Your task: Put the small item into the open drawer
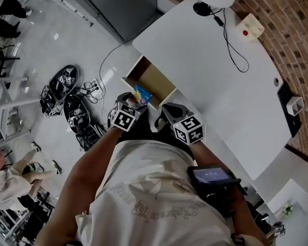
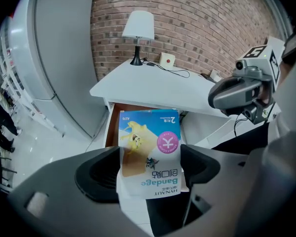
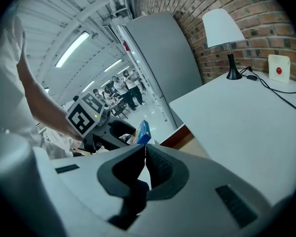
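**Head view.** The left gripper (image 1: 132,103) holds a packet (image 1: 142,95) at the near end of the open drawer (image 1: 161,83) of a white desk (image 1: 220,76). It cannot be told whether the packet is over the cavity or just short of it. The right gripper (image 1: 167,111) hangs just beside the left one.

**Left gripper view.** The jaws are clamped on the lower half of the packet (image 2: 149,132), and its upper half stands free. The drawer (image 2: 112,125) shows behind it, under the desk top with a lamp (image 2: 138,26).

**Right gripper view.** The jaws are together with nothing between them. The packet (image 3: 142,131) appears beyond them, near the drawer (image 3: 182,135).

**Progress, as judged.** The packet is in hand and the drawer is open. Lowering the packet in and letting go are not yet done.
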